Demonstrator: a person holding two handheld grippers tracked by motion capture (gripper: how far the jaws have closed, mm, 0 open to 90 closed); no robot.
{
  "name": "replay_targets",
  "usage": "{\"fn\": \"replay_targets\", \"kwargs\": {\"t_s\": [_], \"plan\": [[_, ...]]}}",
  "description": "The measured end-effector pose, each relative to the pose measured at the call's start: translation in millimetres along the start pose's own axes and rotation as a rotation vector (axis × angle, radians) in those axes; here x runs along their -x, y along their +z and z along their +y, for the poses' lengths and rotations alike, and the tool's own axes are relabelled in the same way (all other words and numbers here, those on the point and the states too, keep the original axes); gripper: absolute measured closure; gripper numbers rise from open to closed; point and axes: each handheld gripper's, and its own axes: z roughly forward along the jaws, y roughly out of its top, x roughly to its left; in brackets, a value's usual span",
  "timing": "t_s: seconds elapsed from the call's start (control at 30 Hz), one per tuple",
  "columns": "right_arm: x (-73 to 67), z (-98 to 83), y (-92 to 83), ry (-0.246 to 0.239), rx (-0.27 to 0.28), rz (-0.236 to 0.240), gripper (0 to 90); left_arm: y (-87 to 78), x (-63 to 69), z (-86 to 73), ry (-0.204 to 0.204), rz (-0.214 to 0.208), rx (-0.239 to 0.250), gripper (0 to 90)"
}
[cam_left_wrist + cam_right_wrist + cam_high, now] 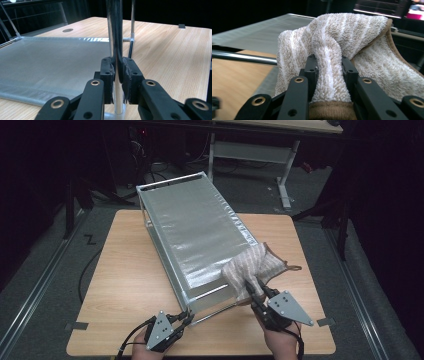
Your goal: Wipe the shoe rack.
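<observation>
**Towel going onto rack, left side braced**

Surface [125,270]: wooden tabletop, carrying a metal-framed drying rack [192,232] with a silvery mesh top, laid long-ways away from the person.

Rack: near corner post [115,37] is clamped by the left tongs [186,318], closed tight on the chrome tube, pads on both sides in the left gripper view. Reads as a steadying hold so the frame doesn't skate.

Towel [255,267]: beige-and-white striped terry, bunched over the rack's near right corner, partly on the mesh, partly hanging off toward the surface. The right tongs [256,292] are closed on a fold of it; in the right gripper view the pile bulges between the jaws, with the brown hem just below.

Step in hand, my read: draping or spreading the towel on the rack, early on, since it's still a heap at one corner.

Next move calls for: drag the gripped fold across the mesh to flatten it, keeping the left clamp on. Risk: towel snags on the corner or slides off the edge.
</observation>
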Motion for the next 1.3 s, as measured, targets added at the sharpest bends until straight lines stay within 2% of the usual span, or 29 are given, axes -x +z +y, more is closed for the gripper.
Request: {"fn": "replay_targets", "kwargs": {"t_s": [0.2, 0.27, 0.3, 0.33, 0.37, 0.53, 0.6, 0.63, 0.77, 1.0, 1.3], "plan": [[26.7, -5.9, -2.4, 0.032, -0.013, -0.085, 72.4, 0.0, -0.1, 0.1, 0.002, -0.001, -0.001, 79.4], [31.7, -7.6, -2.9, 0.043, -0.016, -0.097, 72.4, 0.0, 0.0, 0.1, 0.001, 0.000, -0.001, 79.4], [35.0, -8.5, -3.5, 0.049, -0.019, -0.111, 72.4, -2.2, -5.3, 1.6, 0.074, 0.014, -0.029, 79.4], [37.5, -8.9, -3.9, 0.054, -0.018, -0.116, 72.4, -2.2, -4.7, 1.3, 0.066, 0.011, -0.030, 79.4], [39.1, -8.9, -4.3, 0.059, -0.019, -0.121, 72.4, -2.4, -5.5, 1.6, 0.078, 0.014, -0.033, 79.4], [36.3, -8.9, -3.5, 0.048, -0.023, -0.111, 72.4, -2.4, -5.7, 1.5, 0.080, 0.013, -0.033, 79.4], [32.5, -8.2, -3.0, 0.041, -0.023, -0.094, 72.4, -1.7, -4.5, 1.1, 0.062, 0.010, -0.025, 79.4], [30.1, -7.8, -2.8, 0.039, -0.021, -0.084, 72.5, 0.3, -0.2, -0.1, 0.005, 0.000, 0.001, 79.4], [18.5, -5.5, -2.5, 0.015, -0.018, -0.046, 72.5, 0.3, -0.3, -0.2, 0.005, -0.002, 0.002, 79.4], [-12.6, -0.5, -2.3, -0.034, -0.011, 0.042, 72.4, 0.3, -0.6, -0.2, 0.006, -0.004, 0.001, 79.4], [-64.8, 6.3, -1.1, -0.100, 0.008, 0.196, 72.5, 0.9, -0.2, -0.3, 0.009, -0.003, 0.004, 79.4]]}}
